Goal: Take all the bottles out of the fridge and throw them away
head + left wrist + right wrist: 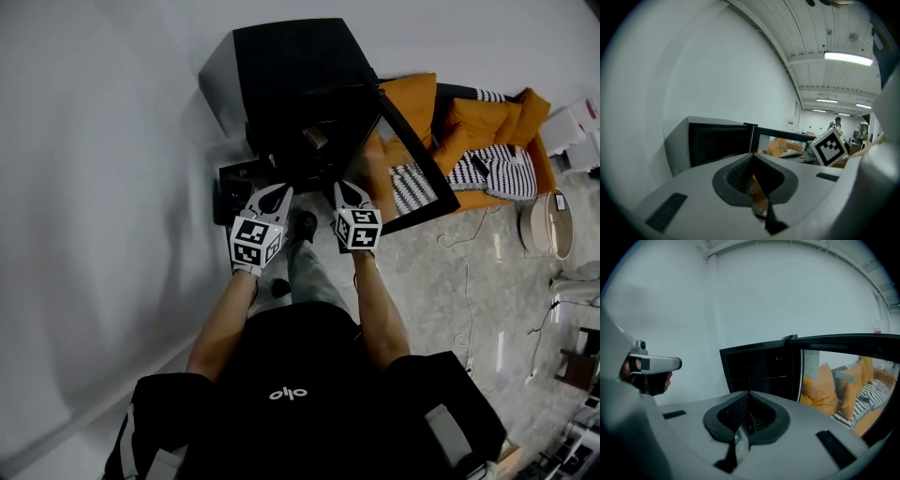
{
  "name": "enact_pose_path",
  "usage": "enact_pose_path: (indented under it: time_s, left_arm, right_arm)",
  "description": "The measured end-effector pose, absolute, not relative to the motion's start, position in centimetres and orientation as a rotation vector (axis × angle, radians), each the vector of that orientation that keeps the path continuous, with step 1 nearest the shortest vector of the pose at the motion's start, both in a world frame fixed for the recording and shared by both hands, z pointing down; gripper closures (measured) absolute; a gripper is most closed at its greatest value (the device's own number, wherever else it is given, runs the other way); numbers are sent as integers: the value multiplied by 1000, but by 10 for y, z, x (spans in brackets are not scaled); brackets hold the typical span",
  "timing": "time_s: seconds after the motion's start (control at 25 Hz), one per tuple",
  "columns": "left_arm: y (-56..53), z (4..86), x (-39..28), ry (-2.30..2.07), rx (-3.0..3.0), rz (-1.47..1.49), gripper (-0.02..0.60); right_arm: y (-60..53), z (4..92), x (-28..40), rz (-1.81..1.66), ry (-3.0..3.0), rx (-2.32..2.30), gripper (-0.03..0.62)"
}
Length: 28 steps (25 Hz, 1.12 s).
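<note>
A black mini fridge (286, 89) stands against the white wall with its glass door (417, 159) swung open to the right. Its inside is dark. A small brownish thing (315, 138) shows on a shelf, and I cannot tell what it is. My left gripper (278, 191) and right gripper (344, 187) hover side by side just in front of the opening, both shut and empty. In the left gripper view the shut left gripper (752, 155) points at the fridge (717, 145). In the right gripper view the shut right gripper (749, 393) faces the fridge's shelves (759, 369).
An orange sofa (469, 122) with striped cushions stands right of the door. A round beige bin (548, 223) sits on the floor further right, with cables nearby. A dark low box (239, 183) is beside the fridge's foot. The white wall runs along the left.
</note>
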<state>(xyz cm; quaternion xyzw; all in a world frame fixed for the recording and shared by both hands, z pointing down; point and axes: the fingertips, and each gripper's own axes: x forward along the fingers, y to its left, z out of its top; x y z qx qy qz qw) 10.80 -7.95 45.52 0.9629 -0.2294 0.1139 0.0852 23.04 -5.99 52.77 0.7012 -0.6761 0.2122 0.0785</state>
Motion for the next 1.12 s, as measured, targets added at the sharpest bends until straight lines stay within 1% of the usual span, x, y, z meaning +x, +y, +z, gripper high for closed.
enact_pose_path:
  time_s: [0.24,0.4,0.6,0.76,0.92,1.0,1.12]
  left_arm:
    - [-103,469,127,-634,2883,365,575]
    - [-121,495,139,-597,2889,378,575]
    - [-153,553,164,-560,2899,374,575]
    - [-179,610,180,-527,2914,384,575]
    - [-209,660,197,-530,2913,389,575]
    - [-219,679,204,-534,2908,389,575]
    - [-233,702,214,-526,2904,399,575]
  right_arm:
    - [-97,549,251,631,-2032,2126,583]
    - [-126,574,261,602,-2018,2131,578]
    - [-176,636,283,558,-2006,2114,498]
    - [-213,698,298,542,-2006,2098,414]
    - [-251,754,308,530,-2025,2062,316]
    - [-266,781,316,548,-2008,2060,295]
    - [-286,809,328,574,-1992,2076,279]
